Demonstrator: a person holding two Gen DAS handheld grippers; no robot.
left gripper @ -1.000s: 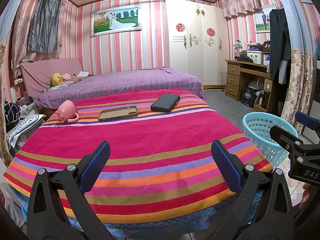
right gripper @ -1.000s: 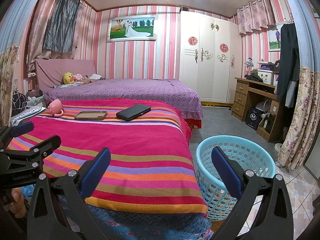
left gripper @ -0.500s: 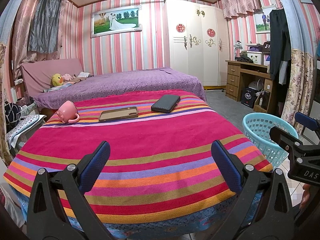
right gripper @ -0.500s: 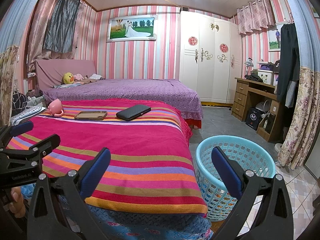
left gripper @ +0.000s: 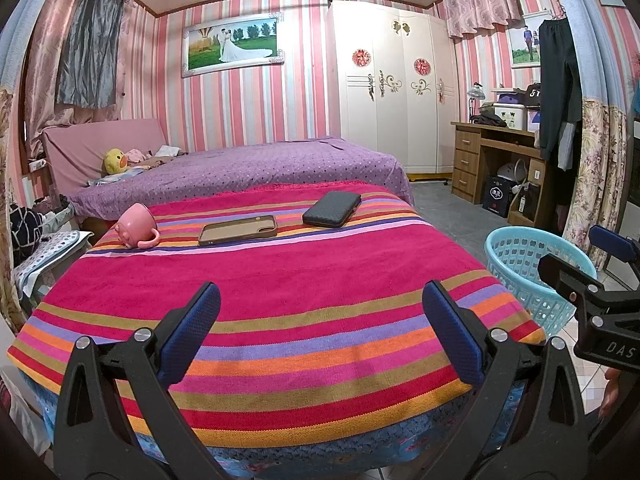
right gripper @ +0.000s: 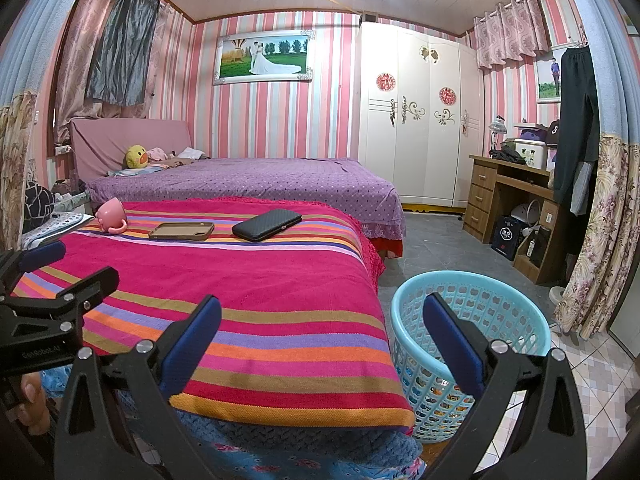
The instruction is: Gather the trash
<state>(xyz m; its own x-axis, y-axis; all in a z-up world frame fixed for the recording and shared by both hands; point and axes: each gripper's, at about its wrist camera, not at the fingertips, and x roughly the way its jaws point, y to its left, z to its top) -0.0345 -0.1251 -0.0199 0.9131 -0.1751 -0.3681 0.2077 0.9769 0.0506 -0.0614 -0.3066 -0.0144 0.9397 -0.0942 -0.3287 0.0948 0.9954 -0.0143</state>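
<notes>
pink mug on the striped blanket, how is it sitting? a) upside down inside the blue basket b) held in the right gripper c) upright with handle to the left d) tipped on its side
d: the pink mug lies tipped on its side on the striped blanket, left of the phone case, with its handle resting against the cloth.

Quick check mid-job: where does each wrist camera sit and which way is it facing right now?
Left wrist: on the open left hand-held gripper, facing along the pink striped bedspread; the right hand-held gripper and a fingertip show at its right edge.
Right wrist: on the open right hand-held gripper, over the bed's right corner and the light blue plastic basket; the left hand-held gripper and fingers show at its left edge.
Shared: pink mug, brown phone case, black wallet, basket.
</notes>
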